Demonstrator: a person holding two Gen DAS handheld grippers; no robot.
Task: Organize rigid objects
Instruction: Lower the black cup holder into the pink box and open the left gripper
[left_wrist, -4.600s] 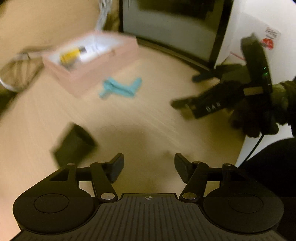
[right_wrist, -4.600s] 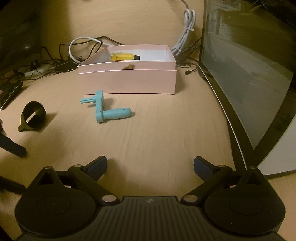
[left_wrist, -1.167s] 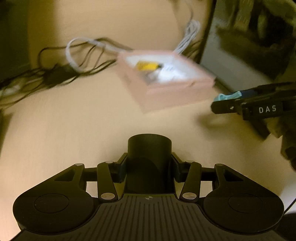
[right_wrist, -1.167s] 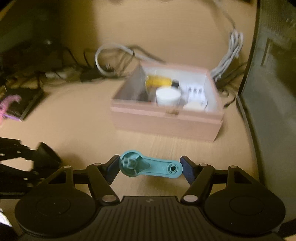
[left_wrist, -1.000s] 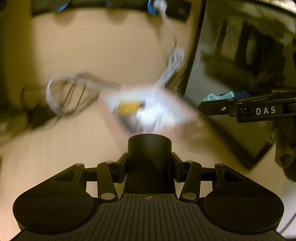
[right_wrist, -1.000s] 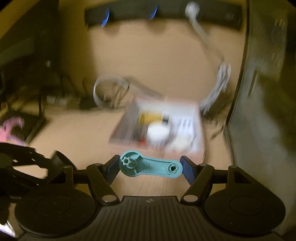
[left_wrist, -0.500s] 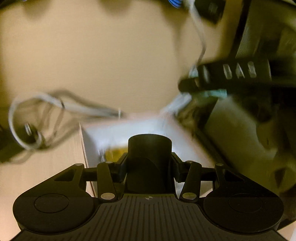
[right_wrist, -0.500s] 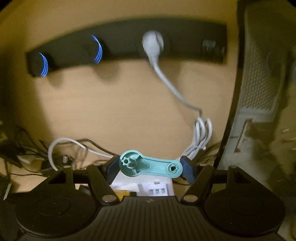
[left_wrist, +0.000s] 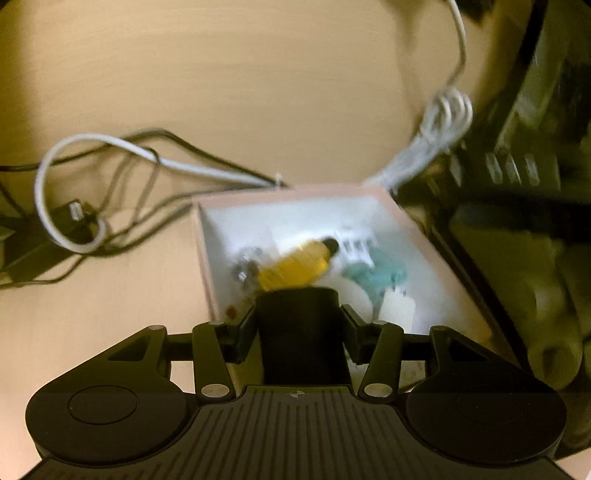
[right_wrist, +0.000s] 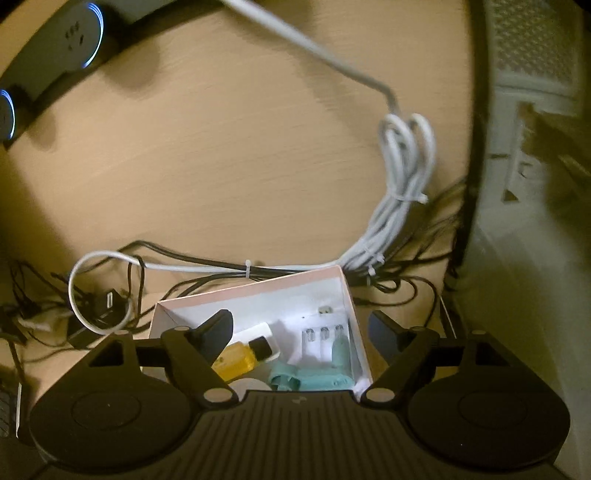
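**Left wrist view: funnel over the box, ready to drop**

Left wrist view, bottom centre: the left gripper (left_wrist: 298, 334) is clamped on the black funnel (left_wrist: 301, 328), hanging above the near edge of the pink box (left_wrist: 413, 218). Beyond its rim lie a yellow bottle (left_wrist: 295, 264) and the teal crank (left_wrist: 373, 275), mid-frame and blurred. To my eye the funnel should go lower and over a free patch of the box floor before letting go, or it may bounce off the bottle.

In the right wrist view the right gripper (right_wrist: 301, 330) is opening with nothing between its jaws; the crank (right_wrist: 306, 376) already lies in the box, lower centre. White cables (right_wrist: 402, 206) coil behind, upper right.
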